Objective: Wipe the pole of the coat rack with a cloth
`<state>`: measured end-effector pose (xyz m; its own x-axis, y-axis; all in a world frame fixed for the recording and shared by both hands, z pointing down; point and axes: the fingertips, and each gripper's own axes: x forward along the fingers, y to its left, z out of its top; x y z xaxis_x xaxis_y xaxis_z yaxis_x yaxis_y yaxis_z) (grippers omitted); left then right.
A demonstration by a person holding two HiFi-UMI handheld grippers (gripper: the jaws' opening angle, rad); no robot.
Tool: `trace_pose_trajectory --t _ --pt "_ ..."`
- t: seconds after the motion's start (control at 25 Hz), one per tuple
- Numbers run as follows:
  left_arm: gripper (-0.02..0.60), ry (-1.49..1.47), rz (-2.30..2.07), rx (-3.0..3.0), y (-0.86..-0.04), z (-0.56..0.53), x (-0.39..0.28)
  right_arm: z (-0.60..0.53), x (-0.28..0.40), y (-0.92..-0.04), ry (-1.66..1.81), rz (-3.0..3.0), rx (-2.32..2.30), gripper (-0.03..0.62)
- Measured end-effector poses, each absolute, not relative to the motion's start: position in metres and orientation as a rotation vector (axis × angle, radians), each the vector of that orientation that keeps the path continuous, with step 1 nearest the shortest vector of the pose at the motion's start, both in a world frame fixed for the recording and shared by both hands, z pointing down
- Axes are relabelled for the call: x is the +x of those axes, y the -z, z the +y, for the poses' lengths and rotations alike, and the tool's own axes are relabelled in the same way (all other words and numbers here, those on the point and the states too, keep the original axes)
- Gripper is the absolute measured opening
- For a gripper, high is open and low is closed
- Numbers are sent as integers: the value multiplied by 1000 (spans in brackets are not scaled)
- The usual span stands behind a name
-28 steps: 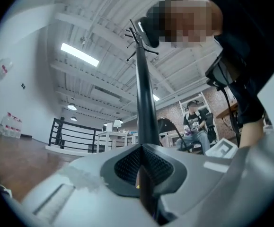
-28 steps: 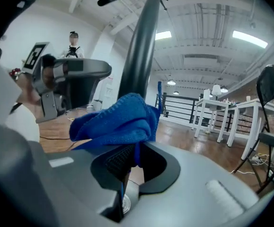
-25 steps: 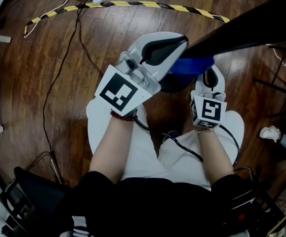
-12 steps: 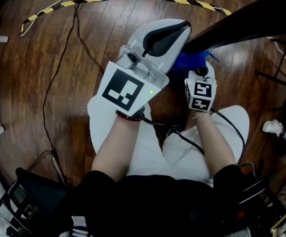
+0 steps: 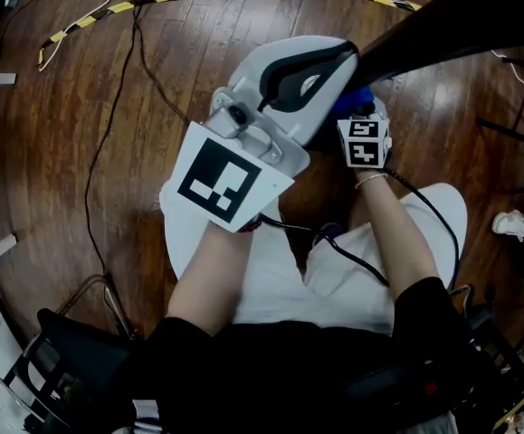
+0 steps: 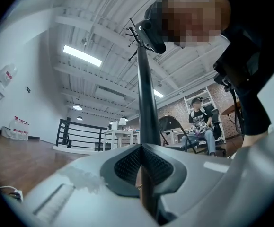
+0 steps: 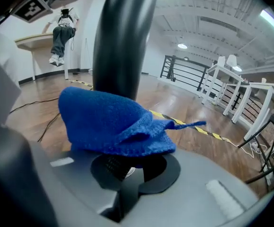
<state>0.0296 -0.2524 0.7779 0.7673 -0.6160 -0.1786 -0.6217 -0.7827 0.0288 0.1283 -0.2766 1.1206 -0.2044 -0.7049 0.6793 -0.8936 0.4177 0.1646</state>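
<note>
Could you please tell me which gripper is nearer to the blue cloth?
Right. The right gripper is shut on the cloth; the left gripper clamps the pole beside it.

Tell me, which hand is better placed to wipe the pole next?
The right gripper: it is shut on the blue cloth at the pole. The left gripper only clamps the pole, without cloth.

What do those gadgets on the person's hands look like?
The left gripper and right gripper are smooth pale grey shells with dark textured pads. Each carries a white cube printed with black square markers. A black cable trails back from them. The person wears black short sleeves.
</note>
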Motion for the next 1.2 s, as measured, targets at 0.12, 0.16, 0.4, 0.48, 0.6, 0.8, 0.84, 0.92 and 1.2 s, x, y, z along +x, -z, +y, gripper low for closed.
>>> trace_pose_trajectory --t 0.12,0.16,0.4,0.48,0.6,0.8,0.84,0.92,1.2 --pt "6 -303 1039 -2928 -775 -250 25 -276 131 -1140 -379 -1960 1309 20" --pt "6 -327 1036 -2931 -772 -248 23 -275 130 -1147 -401 -1946 1295 20" --pt "6 -329 981 -2908 -762 -233 22 -264 119 -1191 -510 -1861 1196 19" --pt "6 -301 972 -2909 -764 -232 25 -264 121 -1200 -530 -1853 1173 20" --pt "6 -285 965 -2913 -764 -227 20 -265 120 -1209 -576 -1854 1157 20" --pt "6 -281 967 -2923 -764 -218 16 -257 119 -1228 -605 -1829 1091 20" --pt "6 -246 969 -2916 -766 -216 17 -253 119 -1233 -626 -1810 1075 20" --pt "6 -149 967 -2899 -773 -214 21 -249 120 -1241 -651 -1776 1059 20" --pt "6 -121 995 -2923 -788 -222 15 -245 109 -1252 -654 -1853 978 21"
